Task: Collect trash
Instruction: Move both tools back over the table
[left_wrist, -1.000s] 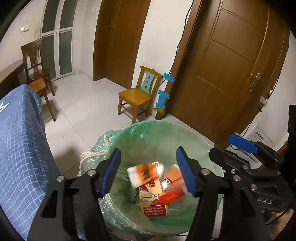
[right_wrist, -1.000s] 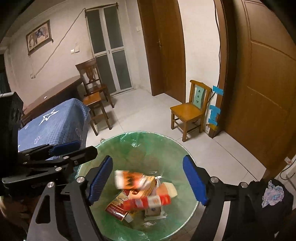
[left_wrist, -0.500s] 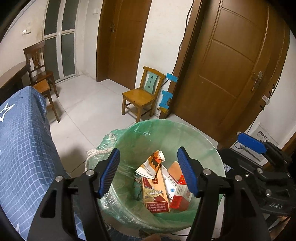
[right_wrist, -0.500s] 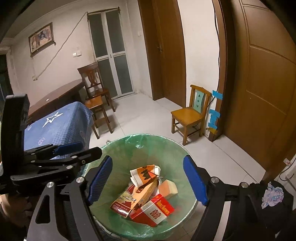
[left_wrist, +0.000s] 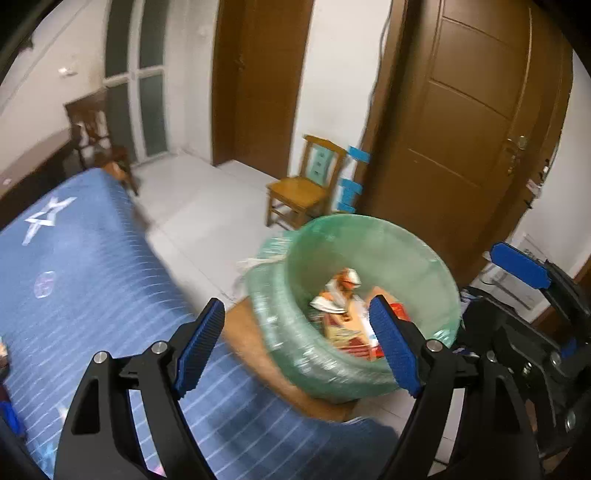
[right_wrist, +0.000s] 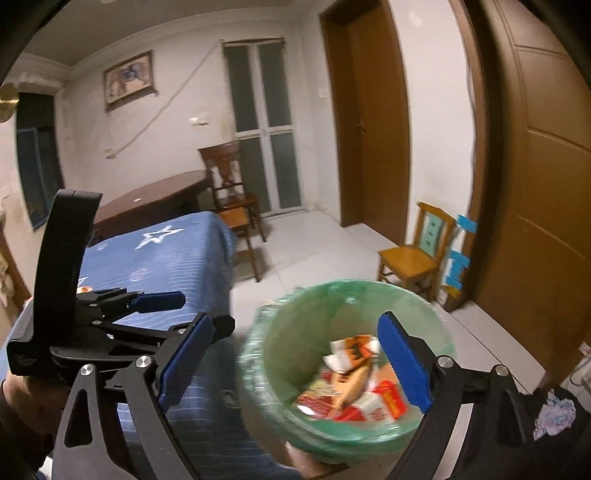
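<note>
Above one green-lined bin (left_wrist: 369, 254) of cartons, left gripper (left_wrist: 299, 347) and right gripper (right_wrist: 295, 362) gape wide, both empty.

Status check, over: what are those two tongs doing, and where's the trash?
Left tongs open, empty. Right tongs open, empty. Trash in green-lined bin. Blue bed beside bin; nothing blocking.
</note>
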